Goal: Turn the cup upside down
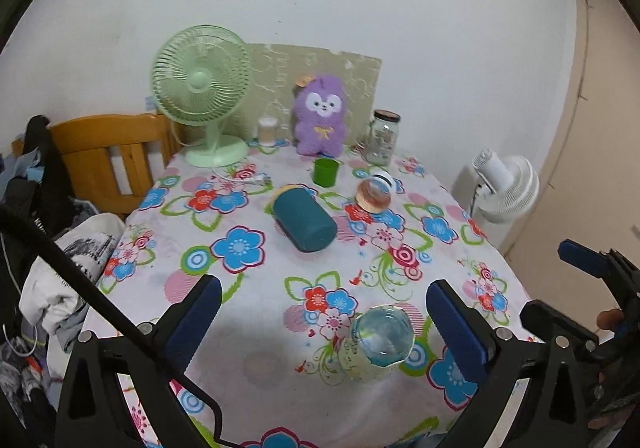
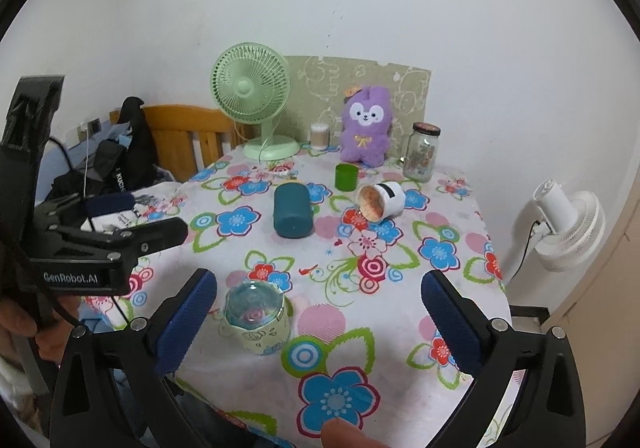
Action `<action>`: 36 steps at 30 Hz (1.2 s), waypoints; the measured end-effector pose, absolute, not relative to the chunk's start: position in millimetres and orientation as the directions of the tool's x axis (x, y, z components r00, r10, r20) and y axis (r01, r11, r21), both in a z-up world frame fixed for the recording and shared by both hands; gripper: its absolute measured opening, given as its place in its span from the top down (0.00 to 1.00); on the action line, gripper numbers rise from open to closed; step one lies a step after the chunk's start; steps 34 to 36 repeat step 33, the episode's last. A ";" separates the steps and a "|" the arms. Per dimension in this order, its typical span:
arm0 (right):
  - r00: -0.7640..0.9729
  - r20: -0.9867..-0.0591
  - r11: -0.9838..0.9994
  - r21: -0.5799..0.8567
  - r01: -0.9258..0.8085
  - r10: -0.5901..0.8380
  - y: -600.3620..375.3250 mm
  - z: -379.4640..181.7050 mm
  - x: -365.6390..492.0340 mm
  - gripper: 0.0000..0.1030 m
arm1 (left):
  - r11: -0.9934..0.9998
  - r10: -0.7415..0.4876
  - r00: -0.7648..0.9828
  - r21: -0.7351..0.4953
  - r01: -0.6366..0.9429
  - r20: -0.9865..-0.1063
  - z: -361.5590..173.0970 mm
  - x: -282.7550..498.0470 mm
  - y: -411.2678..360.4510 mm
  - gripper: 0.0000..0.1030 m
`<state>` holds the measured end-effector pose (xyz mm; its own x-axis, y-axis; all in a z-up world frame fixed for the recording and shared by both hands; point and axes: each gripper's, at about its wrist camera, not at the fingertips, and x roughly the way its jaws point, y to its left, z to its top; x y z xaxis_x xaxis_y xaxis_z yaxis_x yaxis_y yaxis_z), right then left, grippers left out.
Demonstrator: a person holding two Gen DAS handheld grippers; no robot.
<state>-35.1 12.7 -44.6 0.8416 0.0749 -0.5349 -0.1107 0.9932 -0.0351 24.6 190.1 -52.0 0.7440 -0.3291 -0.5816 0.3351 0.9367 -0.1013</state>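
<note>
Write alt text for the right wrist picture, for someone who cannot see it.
Two open blue-padded gripper fingers frame a pale glass cup standing near the front of a flowered tablecloth. Farther back lie a teal cup and a white cup on their sides; a green cup stands upright.

we see the left gripper (image 1: 324,312) held low, its two blue-padded fingers (image 1: 196,312) spread wide and gripping nothing. from the right wrist view, the same gripper sits at the left edge, its black fingers pointing rightward, with part of a hand (image 2: 16,312) wrapped around its handle. the right gripper (image 2: 318,312) is likewise parted wide, blue pads (image 2: 188,316) apart and empty, tilted downward. from the left wrist view it juts in at the right edge, one blue fingertip raised. a fingertip (image 2: 344,434) shows at the bottom edge of the right wrist view.
</note>
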 end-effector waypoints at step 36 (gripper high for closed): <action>0.832 -0.552 0.997 -0.006 -0.080 0.064 12.6 -51.6 -30.0 0.00 | 0.939 -0.318 0.718 -0.103 0.327 -0.619 -63.3 26.3 195.3 0.00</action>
